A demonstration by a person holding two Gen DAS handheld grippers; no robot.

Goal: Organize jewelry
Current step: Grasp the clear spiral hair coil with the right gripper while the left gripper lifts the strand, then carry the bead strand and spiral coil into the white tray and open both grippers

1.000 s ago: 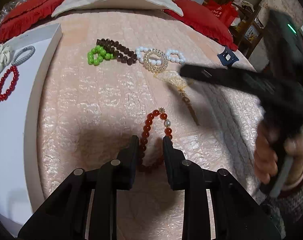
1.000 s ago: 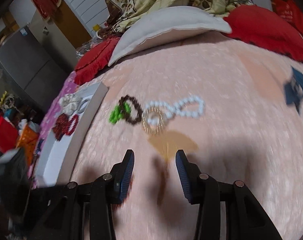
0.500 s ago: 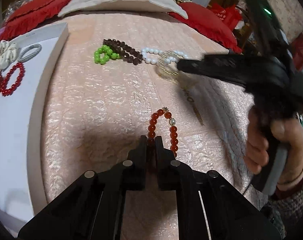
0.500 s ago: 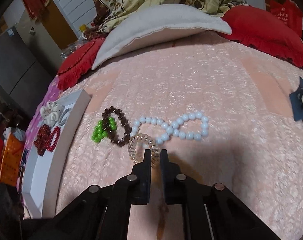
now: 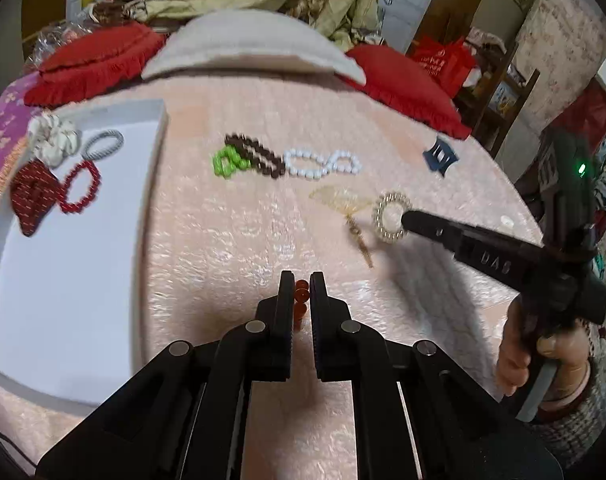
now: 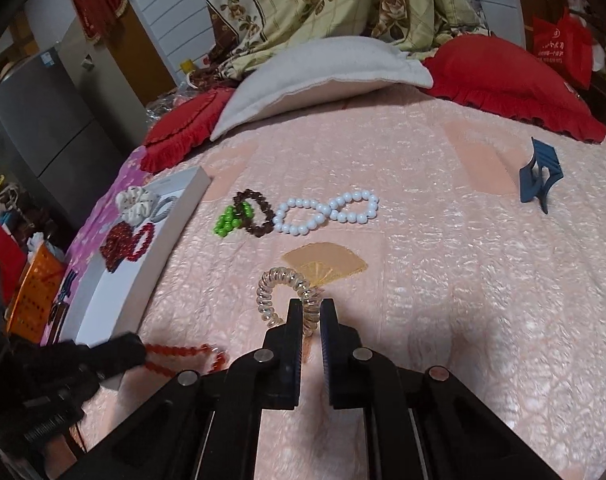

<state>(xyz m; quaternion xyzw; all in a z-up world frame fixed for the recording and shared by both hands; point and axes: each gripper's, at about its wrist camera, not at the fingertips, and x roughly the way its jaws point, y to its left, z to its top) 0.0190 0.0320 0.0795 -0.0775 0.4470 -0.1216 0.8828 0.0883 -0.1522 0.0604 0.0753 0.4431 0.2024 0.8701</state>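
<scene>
**Two grippers each holding jewelry above a pink bedspread**

The left gripper is pinched narrow on an orange bead bracelet, which hangs from its tips near the white tray. The right gripper is clamped on a clear coil hair tie, lifted just in front of a small gold fan. Farther back on the bedspread lie green beads, brown beads and white beads, touching in a row. A blue clip sits well apart on the right.
</scene>
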